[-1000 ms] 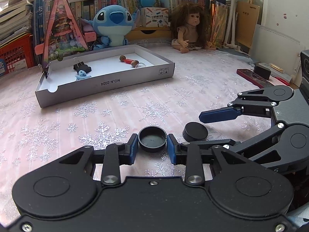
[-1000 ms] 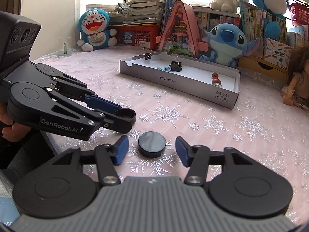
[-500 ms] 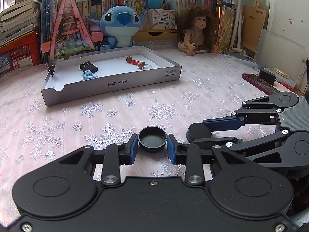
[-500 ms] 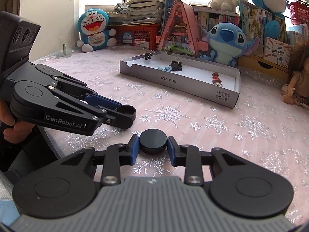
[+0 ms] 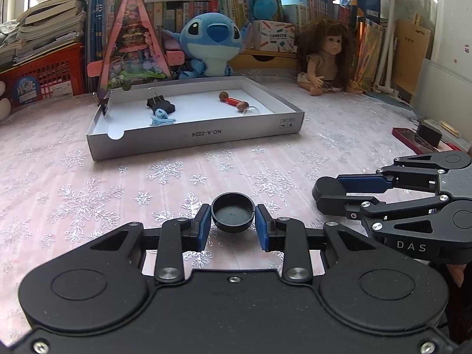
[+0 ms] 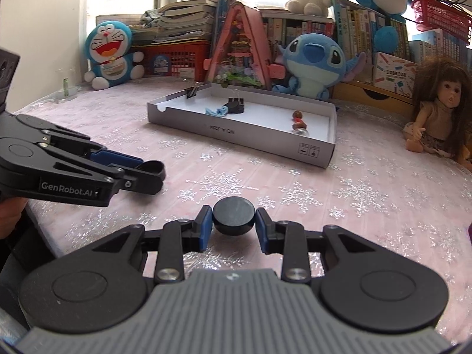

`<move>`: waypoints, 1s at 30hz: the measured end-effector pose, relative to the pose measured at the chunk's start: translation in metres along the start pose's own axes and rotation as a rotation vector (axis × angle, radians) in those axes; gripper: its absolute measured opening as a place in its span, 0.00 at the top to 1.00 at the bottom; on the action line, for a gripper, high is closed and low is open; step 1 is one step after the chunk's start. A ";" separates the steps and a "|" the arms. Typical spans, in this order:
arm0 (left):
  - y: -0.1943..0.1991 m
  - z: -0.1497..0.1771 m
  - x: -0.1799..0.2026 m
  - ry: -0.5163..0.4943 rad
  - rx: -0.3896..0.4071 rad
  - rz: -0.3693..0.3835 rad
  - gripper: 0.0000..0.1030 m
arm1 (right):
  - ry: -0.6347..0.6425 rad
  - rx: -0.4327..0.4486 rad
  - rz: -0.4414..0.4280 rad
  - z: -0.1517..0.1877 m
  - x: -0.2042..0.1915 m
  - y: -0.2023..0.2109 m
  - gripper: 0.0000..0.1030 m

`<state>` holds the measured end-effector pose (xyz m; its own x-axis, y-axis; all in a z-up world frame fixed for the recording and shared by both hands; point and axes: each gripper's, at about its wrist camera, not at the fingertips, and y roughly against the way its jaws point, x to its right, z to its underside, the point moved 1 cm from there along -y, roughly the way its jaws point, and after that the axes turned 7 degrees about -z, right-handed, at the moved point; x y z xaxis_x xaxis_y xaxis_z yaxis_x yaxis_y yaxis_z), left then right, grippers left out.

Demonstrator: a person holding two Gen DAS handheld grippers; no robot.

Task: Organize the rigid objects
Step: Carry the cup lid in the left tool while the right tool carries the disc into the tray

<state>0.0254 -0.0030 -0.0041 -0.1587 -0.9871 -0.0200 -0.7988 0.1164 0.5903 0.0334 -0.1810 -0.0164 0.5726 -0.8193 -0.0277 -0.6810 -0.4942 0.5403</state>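
I am holding two small black caps at once, one in each set of tongs. The left tongs (image 5: 233, 227) are clamping the open cap (image 5: 233, 216), hollow side up, and that grip looks the same as it did a second ago. What is new is on the other side: the right tongs (image 6: 233, 228) have just been closing, and the blue fingers (image 6: 205, 230) that stood well apart from the closed cap (image 6: 233, 216) a second ago are now pressing on both its sides, flat top up. From the left wrist view I am seeing the right tongs (image 5: 323, 190) from the side with that cap (image 5: 327, 185) at their tip. Both caps are sitting low over the counter (image 5: 73, 183), near its front edge; whether they are touching the snowflake cloth I cannot tell. The white box tray (image 5: 194, 137) is lying well apart from them toward the back, already carrying a binder clip (image 5: 159, 104), a blue tangle and a small red piece. I am reading this as both grasps being made, so the next stretch is likely carrying the two caps across to the tray.
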 end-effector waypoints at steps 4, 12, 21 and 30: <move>-0.004 -0.005 -0.001 0.018 -0.006 -0.032 0.71 | -0.060 0.005 0.042 -0.005 0.005 -0.005 0.64; -0.010 -0.014 -0.007 0.056 -0.003 -0.087 0.71 | -0.099 0.007 0.086 -0.015 0.007 -0.015 0.64; -0.017 -0.019 -0.013 0.082 -0.012 -0.112 0.71 | -0.137 0.004 0.142 -0.025 0.014 -0.024 0.64; -0.024 -0.032 -0.020 0.098 -0.004 -0.141 0.71 | -0.138 0.022 0.154 -0.037 0.017 -0.028 0.64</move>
<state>0.0662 0.0107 0.0084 0.0122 -0.9996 -0.0237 -0.8069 -0.0238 0.5901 0.0788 -0.1701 -0.0011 0.3935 -0.9172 -0.0621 -0.7664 -0.3646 0.5289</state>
